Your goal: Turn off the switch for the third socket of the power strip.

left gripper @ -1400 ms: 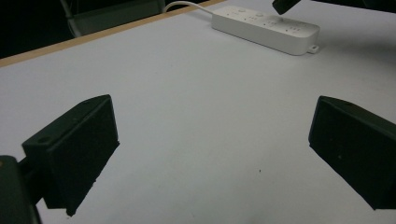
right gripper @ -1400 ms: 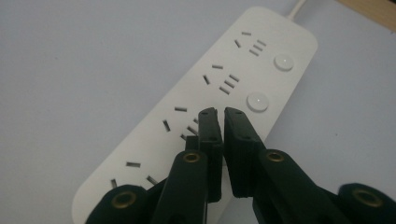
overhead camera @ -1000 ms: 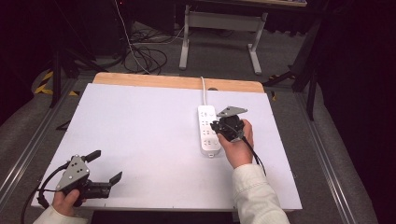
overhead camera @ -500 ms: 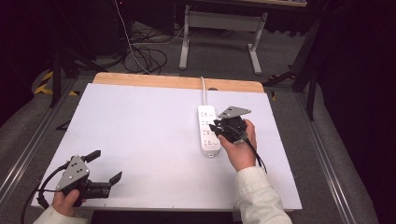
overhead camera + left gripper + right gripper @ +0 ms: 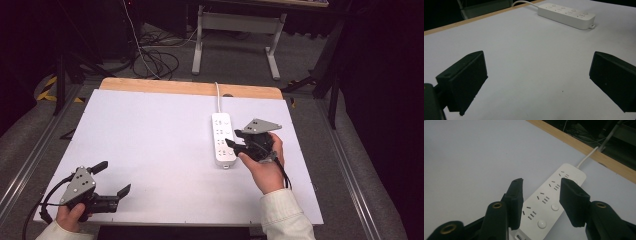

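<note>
White tabletop (image 5: 150, 140), wooden far edge (image 5: 190, 88), dark room

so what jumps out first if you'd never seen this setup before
A white power strip lies alone on the white table, right of centre, its cord running off the far edge. The right gripper hangs over the strip's near end, jaws open to either side of it. The left gripper rests open at the near left corner, far from the strip.
</note>
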The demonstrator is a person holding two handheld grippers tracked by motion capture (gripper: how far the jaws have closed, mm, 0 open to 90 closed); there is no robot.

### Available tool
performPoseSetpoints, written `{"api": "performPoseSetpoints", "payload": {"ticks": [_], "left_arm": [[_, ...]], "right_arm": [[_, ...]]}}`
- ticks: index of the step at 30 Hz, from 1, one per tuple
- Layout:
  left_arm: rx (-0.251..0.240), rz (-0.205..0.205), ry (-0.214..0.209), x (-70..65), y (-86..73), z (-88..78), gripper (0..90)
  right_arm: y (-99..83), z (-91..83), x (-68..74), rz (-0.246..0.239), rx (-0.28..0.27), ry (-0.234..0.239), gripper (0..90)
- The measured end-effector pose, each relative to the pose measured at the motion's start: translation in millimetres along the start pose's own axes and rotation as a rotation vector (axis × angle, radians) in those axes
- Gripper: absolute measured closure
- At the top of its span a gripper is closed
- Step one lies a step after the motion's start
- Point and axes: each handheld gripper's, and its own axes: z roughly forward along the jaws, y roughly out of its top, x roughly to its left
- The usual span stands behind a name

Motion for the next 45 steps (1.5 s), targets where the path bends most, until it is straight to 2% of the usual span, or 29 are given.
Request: {"api": "performPoseSetpoints", "payload": {"ticks": [7, 12, 21, 27, 31, 36, 39, 45], "left_arm": [[-0.001, 0.004, 0.006, 0.7, 0.3, -1.0, 1.9], [0.001, 0.002, 0.005, 0.1, 0.2, -0.8, 1.9], [-0.004, 0.000, 0.013, 0.9, 0.4, -1.7, 1.8], [-0.004, -0.005, 0.009, 0.3, 0.5, -2.4, 1.9], [-0.003, 0.000, 0.007, 0.4, 0.7, -2.5, 1.8], [-0.006, -0.002, 0.011, 0.4, 0.6, -2.8, 1.8], [-0.004, -0.001, 0.013, 0.9, 0.6, -2.8, 1.8], [-0.008, 0.004, 0.014, 1.2, 1.0, -3.2, 1.8]], "right_arm": [[-8.9, -14.0, 4.9, 0.006, -0.011, 0.044, 43.0], [-22.7, -24.6, 6.7, 0.020, -0.035, 0.066, 33.7], [-48.0, -34.7, 10.3, 0.020, -0.057, 0.090, 29.7], [-70.6, -36.7, 8.8, 0.102, -0.089, 0.136, 23.3], [-78.2, -36.9, 9.5, 0.104, -0.095, 0.149, 23.1], [-93.0, -34.6, 12.8, 0.072, -0.096, 0.126, 24.3], [-104.7, -32.9, 12.5, 0.080, -0.111, 0.130, 24.7], [-116.9, -29.4, 11.8, 0.093, -0.117, 0.136, 25.2]]}}
